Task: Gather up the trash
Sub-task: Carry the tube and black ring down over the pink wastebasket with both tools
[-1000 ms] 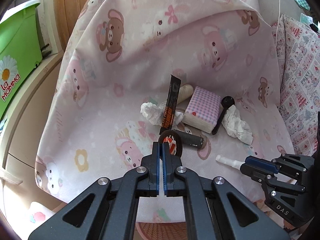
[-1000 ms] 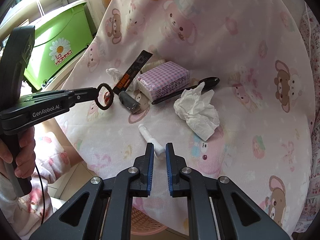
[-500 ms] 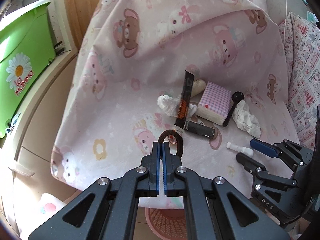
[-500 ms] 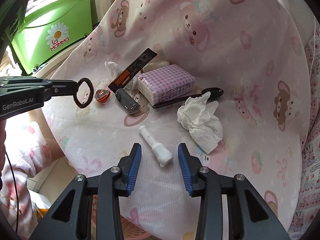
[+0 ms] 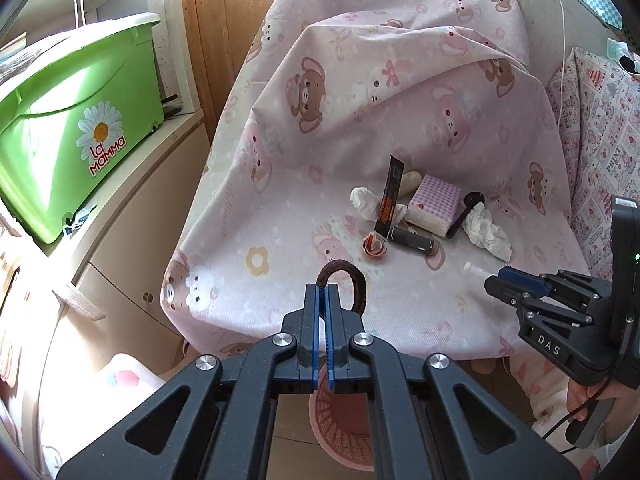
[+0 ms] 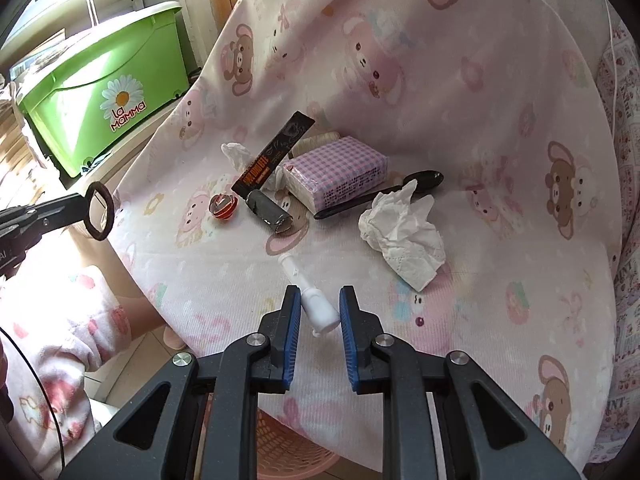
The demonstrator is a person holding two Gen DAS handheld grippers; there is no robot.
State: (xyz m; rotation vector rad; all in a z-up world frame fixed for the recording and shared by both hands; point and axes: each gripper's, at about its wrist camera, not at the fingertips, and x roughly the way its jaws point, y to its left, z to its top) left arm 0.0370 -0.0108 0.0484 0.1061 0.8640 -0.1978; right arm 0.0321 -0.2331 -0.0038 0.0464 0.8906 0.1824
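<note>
My left gripper (image 5: 323,286) is shut on a brown hair-tie ring (image 5: 358,280), held in the air off the near edge of the pink bear-print cloth (image 5: 280,216), above a pink basket (image 5: 344,420). In the right wrist view the ring (image 6: 98,216) hangs at the far left. My right gripper (image 6: 320,292) is closing on a small white tube (image 6: 316,308) lying on the cloth; its pads stand close to the tube's sides without visibly pressing. Further back lie a crumpled tissue (image 6: 404,236), a red-orange wrapper (image 6: 224,205), a black sachet (image 6: 272,160) and a grey tube (image 6: 268,212).
A purple checked tissue pack (image 6: 336,172), a black spoon (image 6: 424,180) and a second small tissue (image 6: 236,152) lie among the litter. A green storage box (image 5: 68,120) stands on a cabinet at the left. A person's patterned sleeve (image 6: 68,344) is below the left gripper.
My left gripper has drawn back and up off the cloth with the hair tie, uncovering the red-orange wrapper. The right jaws opened wide around the white tube, then narrowed on it.
</note>
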